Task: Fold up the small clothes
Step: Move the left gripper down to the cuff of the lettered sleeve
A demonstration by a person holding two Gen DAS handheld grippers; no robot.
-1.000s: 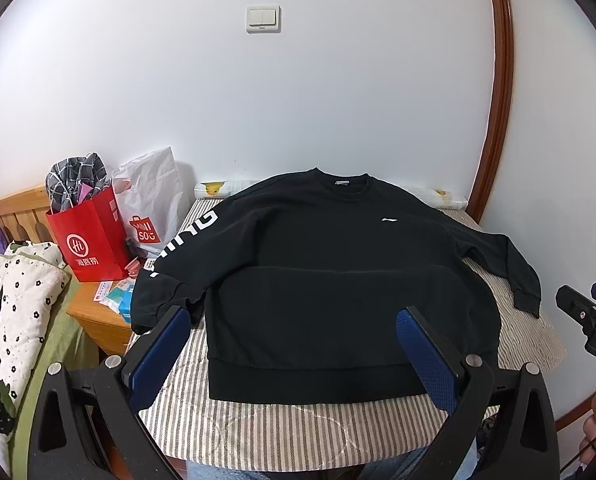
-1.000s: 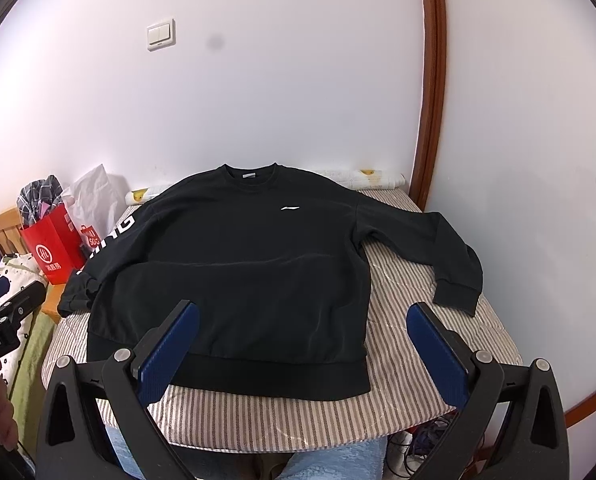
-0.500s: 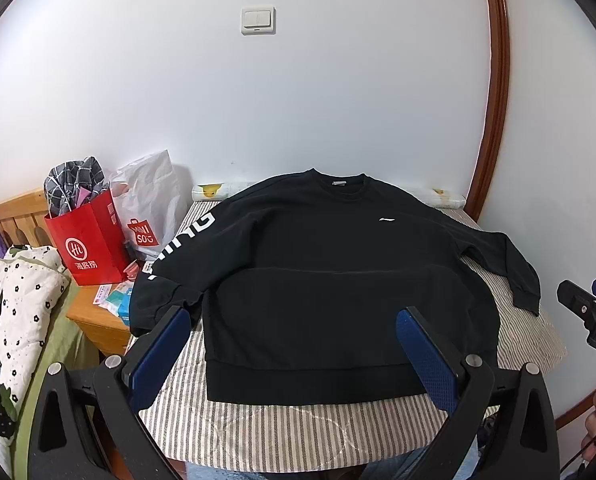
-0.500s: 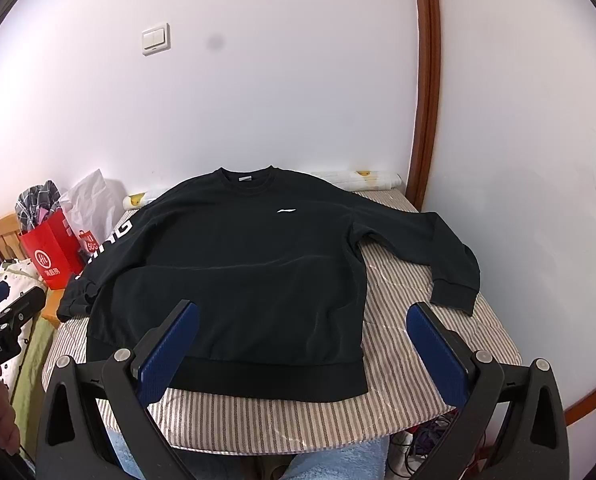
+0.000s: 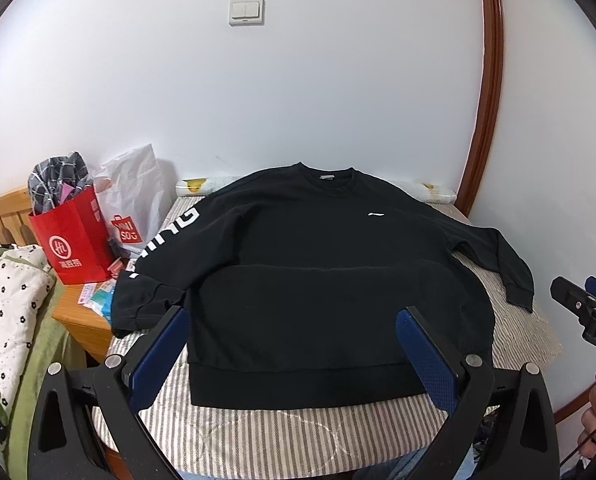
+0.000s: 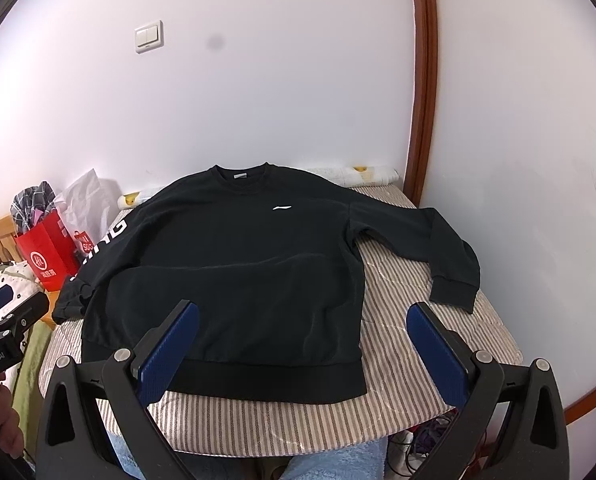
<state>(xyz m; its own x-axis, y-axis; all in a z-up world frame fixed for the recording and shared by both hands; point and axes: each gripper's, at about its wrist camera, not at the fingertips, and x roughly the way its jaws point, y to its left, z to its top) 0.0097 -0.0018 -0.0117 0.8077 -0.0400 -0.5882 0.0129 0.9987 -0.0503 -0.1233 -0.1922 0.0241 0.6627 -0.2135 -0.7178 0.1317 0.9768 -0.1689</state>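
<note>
**Lying flat, front up: black sweatshirt on the striped bed**

Stretching from the lower middle of the frame up toward the white wall, the black sweatshirt (image 5: 317, 280) lies face up on the striped bed cover (image 5: 258, 436), its long axis running from the hem at the near edge to the collar at the far end. Both sleeves spread outward. One angles toward the left of the frame with white lettering down it, its cuff hanging over the bed's edge; the other bends down the right side, cuff resting on the stripes. A small white logo sits on the chest, and a shallow crease crosses the body, possibly a fold underneath.

Both tools hover near the hem, touching nothing. The left gripper (image 5: 294, 344) has its blue pads (image 5: 158, 352) spread wide, gripping nothing. The right gripper (image 6: 301, 340) is likewise fully spread and empty.

At the left of the frame stand a red paper bag (image 5: 74, 240) and a white plastic bag (image 5: 134, 200).
</note>
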